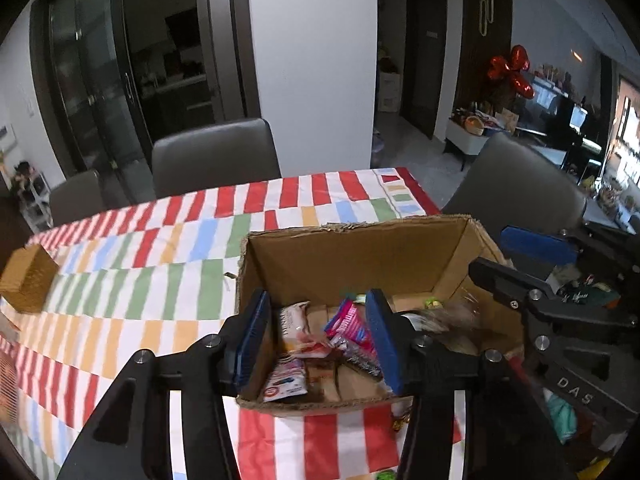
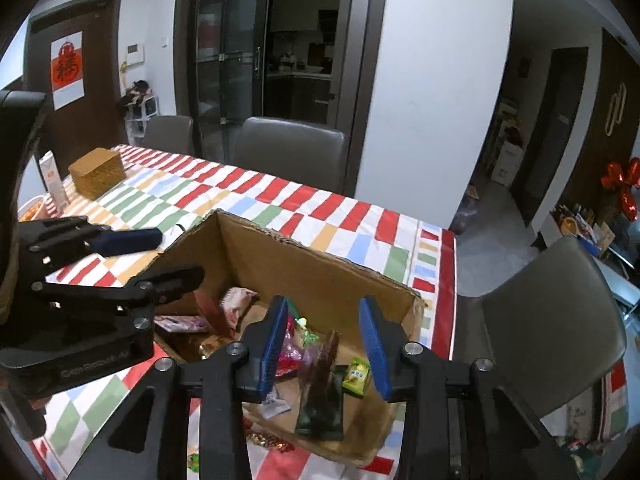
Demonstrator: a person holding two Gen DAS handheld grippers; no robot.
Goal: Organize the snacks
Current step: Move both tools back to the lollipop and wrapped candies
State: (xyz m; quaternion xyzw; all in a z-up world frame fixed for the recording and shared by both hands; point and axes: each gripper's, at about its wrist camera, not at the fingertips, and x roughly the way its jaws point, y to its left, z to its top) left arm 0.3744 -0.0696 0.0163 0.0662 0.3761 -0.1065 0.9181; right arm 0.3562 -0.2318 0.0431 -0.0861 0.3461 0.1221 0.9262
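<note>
An open cardboard box stands on the striped tablecloth and holds several snack packets: a white and pink one, a pink one, a dark brown one and a yellow-green one. My left gripper hovers open and empty over the box's near left part. My right gripper hovers open and empty over the box's near right part. Each gripper shows at the edge of the other's view, the right one and the left one.
A small woven box and a carton stand at the table's far left. Grey chairs stand along the far side and the right end. Loose wrapped sweets lie in front of the box.
</note>
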